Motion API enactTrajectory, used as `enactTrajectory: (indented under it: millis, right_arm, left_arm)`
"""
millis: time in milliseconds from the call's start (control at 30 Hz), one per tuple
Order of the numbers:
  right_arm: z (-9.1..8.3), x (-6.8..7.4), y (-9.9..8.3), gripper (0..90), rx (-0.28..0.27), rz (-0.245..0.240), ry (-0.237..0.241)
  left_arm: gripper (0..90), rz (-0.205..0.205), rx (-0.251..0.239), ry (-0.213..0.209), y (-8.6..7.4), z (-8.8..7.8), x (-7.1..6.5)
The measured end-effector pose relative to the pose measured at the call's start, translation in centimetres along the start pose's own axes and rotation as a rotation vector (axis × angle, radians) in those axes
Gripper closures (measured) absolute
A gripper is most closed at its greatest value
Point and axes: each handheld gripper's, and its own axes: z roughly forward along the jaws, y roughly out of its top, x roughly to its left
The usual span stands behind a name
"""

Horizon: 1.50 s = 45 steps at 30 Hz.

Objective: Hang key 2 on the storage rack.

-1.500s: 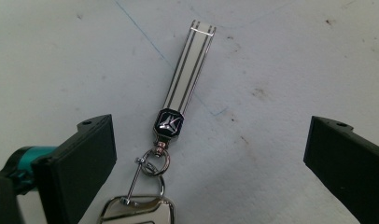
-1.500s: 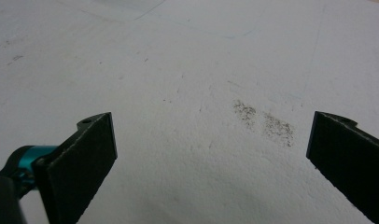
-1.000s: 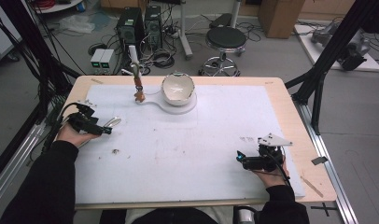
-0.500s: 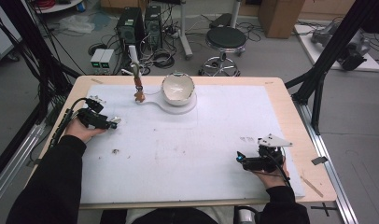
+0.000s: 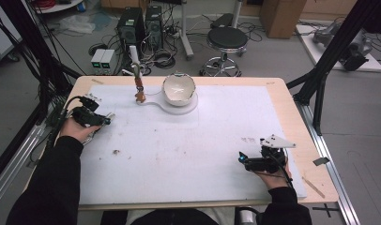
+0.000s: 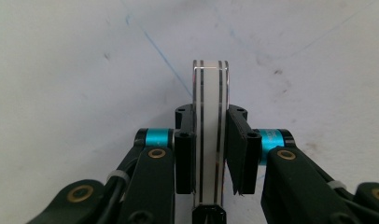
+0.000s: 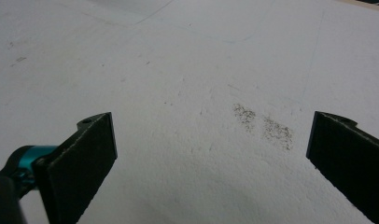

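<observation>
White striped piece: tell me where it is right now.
The white striped piece stands on edge between the closed jaws of the left gripper, near the table's left edge.

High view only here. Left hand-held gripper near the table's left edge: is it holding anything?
Observer: Yes. In the left gripper view the left hand-held gripper has just been closing its jaws and now clamps a thin flat white piece with dark stripes, seen edge-on.
Operator: Right one?
Observer: In the right gripper view the right hand-held gripper stands wide open, with nothing between the jaws.
Operator: What's under it?
Observer: The white sheet, with a patch of dark specks ahead of the jaws.
</observation>
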Motion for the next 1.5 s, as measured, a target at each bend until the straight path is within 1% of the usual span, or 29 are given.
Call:
enactTrajectory:
  millis: [67, 167, 233, 300, 400, 433, 467, 500, 533, 600, 800, 867, 967, 1033, 1133, 1200, 1300, 1367, 1500]
  right_arm:
    - [0.0, 0.0, -0.1, 0.8, -0.002, 0.0, 0.006]
    - [-0.2, 0.1, -0.1, 0.8, -0.009, 0.003, 0.012]
    - [-0.3, 0.0, -0.2, 0.8, -0.014, 0.002, 0.012]
    - [-0.3, -0.1, -0.2, 0.8, -0.02, -0.002, 0.014]
    - [-0.3, -0.1, -0.2, 0.8, -0.022, 0.0, 0.015]
    - [-0.2, 0.1, -0.2, 0.8, -0.016, 0.001, 0.021]
    - [-0.2, 0.1, -0.2, 0.8, -0.016, 0.001, 0.021]
    - [0.0, 0.2, -0.1, 0.8, -0.015, -0.007, 0.022]
    - [0.0, 0.2, -0.1, 0.8, -0.015, -0.007, 0.022]
    - [0.0, 0.3, -0.1, 0.7, -0.01, -0.008, 0.024]
    - [0.0, 0.3, -0.2, 0.8, -0.011, -0.012, 0.021]
    - [-0.1, 0.3, -0.2, 0.8, -0.011, -0.008, 0.022]
    - [-0.1, 0.3, -0.2, 0.8, -0.011, -0.005, 0.018]
    - [-0.2, 0.3, -0.2, 0.8, -0.012, -0.01, 0.02]
    - [-0.2, 0.3, -0.2, 0.8, -0.015, -0.009, 0.02]
    - [-0.3, 0.4, -0.2, 0.8, -0.015, -0.013, 0.023]
    - [-0.3, 0.4, -0.2, 0.8, -0.015, -0.013, 0.024]
    - [-0.3, 0.4, -0.2, 0.8, -0.016, -0.006, 0.025]
    - [-0.3, 0.3, -0.3, 0.8, -0.02, -0.007, 0.026]
  left_arm:
    - [74.4, -0.014, -0.046, -0.011, 0.2, -1.2, 0.0]
    - [74.4, -0.026, -0.085, -0.011, 0.2, -2.8, 0.0]
    - [74.4, -0.035, -0.089, -0.014, 0.1, -3.7, 0.0]
    - [74.4, -0.036, -0.095, -0.01, 0.1, -4.5, 0.0]
    - [74.4, -0.047, -0.117, -0.017, 0.2, -5.4, -0.1]
    - [74.4, -0.047, -0.13, -0.026, 0.4, -5.9, -0.1]
    - [74.4, -0.047, -0.13, -0.026, 0.4, -5.9, -0.1]
    - [74.4, -0.038, -0.158, -0.022, 0.6, -6.5, -0.3]
    - [74.4, -0.038, -0.158, -0.022, 0.6, -6.5, -0.3]
    - [74.4, -0.028, -0.184, -0.018, 0.8, -7.3, -0.5]
    - [74.4, -0.008, -0.278, -0.022, 2.0, -9.2, -1.2]
    - [74.4, -0.005, -0.301, -0.026, 2.6, -9.6, -1.4]
    - [74.4, 0.025, -0.317, -0.018, 3.5, -10.1, -1.9]
    - [74.4, 0.047, -0.346, -0.015, 4.1, -10.3, -2.2]
    - [74.5, 0.071, -0.37, -0.011, 5.1, -10.8, -2.7]
    - [74.5, 0.074, -0.389, -0.01, 5.7, -11.0, -3.0]
    - [74.4, 0.083, -0.401, -0.015, 6.5, -11.1, -3.4]
    - [74.5, 0.088, -0.413, -0.016, 7.0, -11.1, -3.7]
    - [74.5, 0.094, -0.436, -0.019, 8.2, -11.0, -4.2]
